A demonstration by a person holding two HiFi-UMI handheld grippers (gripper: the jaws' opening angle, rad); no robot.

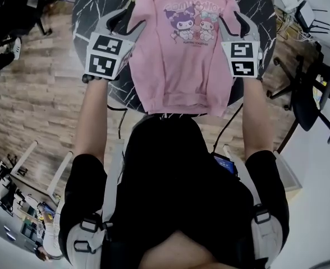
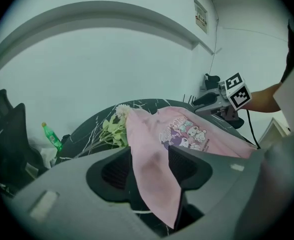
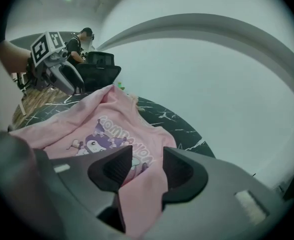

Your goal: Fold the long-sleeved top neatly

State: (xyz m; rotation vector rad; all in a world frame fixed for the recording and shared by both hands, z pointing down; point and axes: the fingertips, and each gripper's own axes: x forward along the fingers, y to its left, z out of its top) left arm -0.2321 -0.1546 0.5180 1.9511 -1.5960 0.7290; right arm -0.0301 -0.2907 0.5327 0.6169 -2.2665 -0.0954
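Note:
A pink long-sleeved top (image 1: pixel 179 55) with a cartoon print lies face up on the round dark marble table (image 1: pixel 95 10), its hem hanging over the near edge. My left gripper (image 1: pixel 124 18) is at the top's left shoulder and my right gripper (image 1: pixel 233 20) at its right shoulder. In the left gripper view a fold of the pink top (image 2: pixel 152 169) runs between the jaws of the left gripper (image 2: pixel 149 166), which stand apart without pinching it. The right gripper (image 3: pixel 147 169) likewise stands open with the pink top (image 3: pixel 137 194) loose between its jaws.
Pale flowers (image 2: pixel 109 129) lie on the table just beyond the top's collar. A green bottle (image 2: pixel 52 136) stands off to the left behind the table. Black office chairs (image 1: pixel 311 88) stand on the wooden floor (image 1: pixel 41 94) to the right.

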